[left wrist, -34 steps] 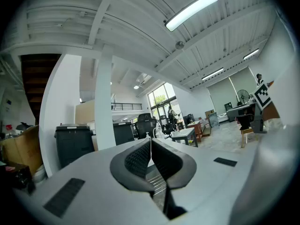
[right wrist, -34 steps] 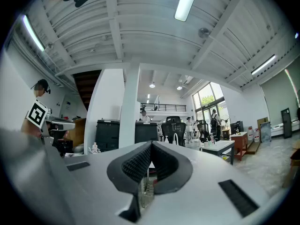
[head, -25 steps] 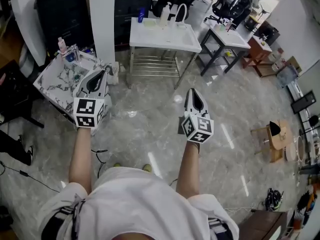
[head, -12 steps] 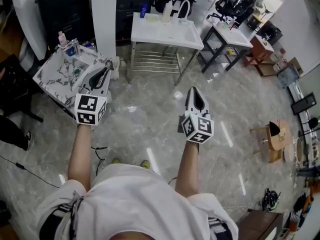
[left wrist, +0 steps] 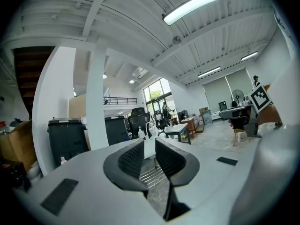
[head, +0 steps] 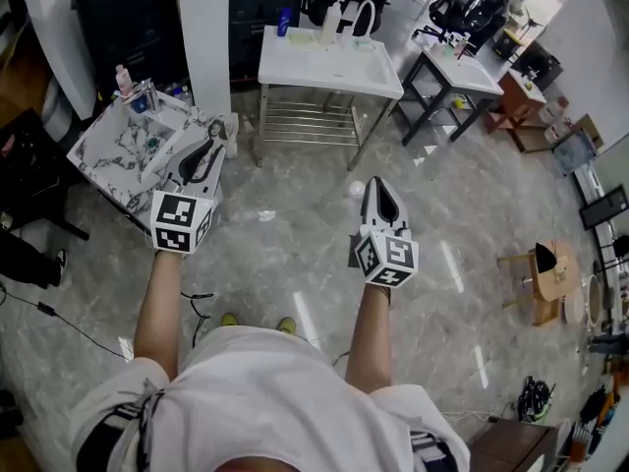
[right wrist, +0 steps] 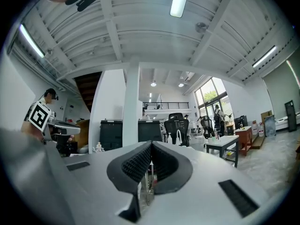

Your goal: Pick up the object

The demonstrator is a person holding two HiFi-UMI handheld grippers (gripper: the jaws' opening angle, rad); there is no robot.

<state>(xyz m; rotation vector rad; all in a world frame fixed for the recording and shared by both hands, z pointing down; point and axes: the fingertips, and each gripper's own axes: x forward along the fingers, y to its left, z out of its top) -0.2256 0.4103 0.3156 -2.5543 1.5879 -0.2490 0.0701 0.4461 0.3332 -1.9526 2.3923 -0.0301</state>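
Left hand-held gripper [head: 208, 150] ajar (right [head: 379, 191] closed)

A: How is the light?
B: Bright and even: ceiling strip lights [left wrist: 192, 6] glow overhead, windows [right wrist: 208, 96] blow out white, and the polished floor [head: 295, 234] carries streaks of glare.
A: And sharpness?
B: The head view is crisp. Both gripper views bend hard at the rims, with black corners, and the left gripper [left wrist: 149, 146] looks soft up close.

Can't tell which obj is meant. Bottles [head: 335, 15] are standing upright along far edge of white desk [head: 329, 70], well apart from both hands.
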